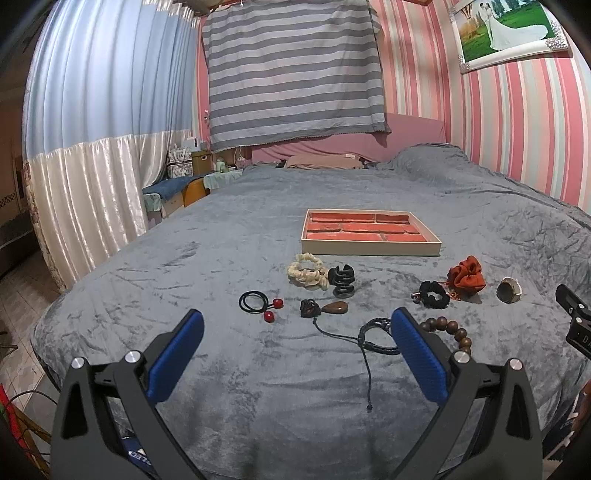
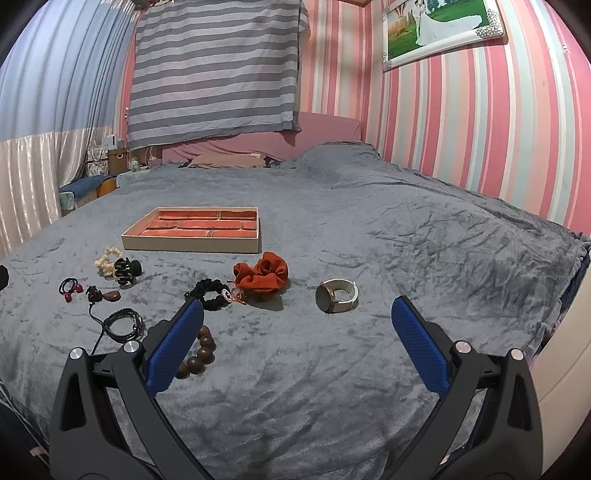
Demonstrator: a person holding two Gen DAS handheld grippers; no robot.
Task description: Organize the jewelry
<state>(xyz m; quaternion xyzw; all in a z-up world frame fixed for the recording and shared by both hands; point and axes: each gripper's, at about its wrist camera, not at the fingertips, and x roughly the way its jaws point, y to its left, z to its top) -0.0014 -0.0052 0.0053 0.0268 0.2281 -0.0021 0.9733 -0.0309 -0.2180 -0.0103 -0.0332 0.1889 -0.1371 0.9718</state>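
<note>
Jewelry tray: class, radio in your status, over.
Both tongs, left and right, open, holding nothing. Jewelry tray empty on the bed; watch, bead bracelet, scrunchies loose. Nothing blocking.

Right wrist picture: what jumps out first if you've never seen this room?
Probably the tray with red compartments, sitting on the gray blanket toward the back left. Next, the rust-orange scrunchie just in front of it, and the watch lying alone to its right.

Home bedroom: large bed [image 1: 258, 387] lying under grey plush blanket, pink-striped wallpaper [image 2: 461, 129] covering walls, framed wedding photo [image 2: 439, 29] hanging above, blue-and-white curtains [image 1: 92, 129] hanging at side, striped sheet [image 1: 291, 70] draping over pink headboard [image 1: 413, 129].
</note>
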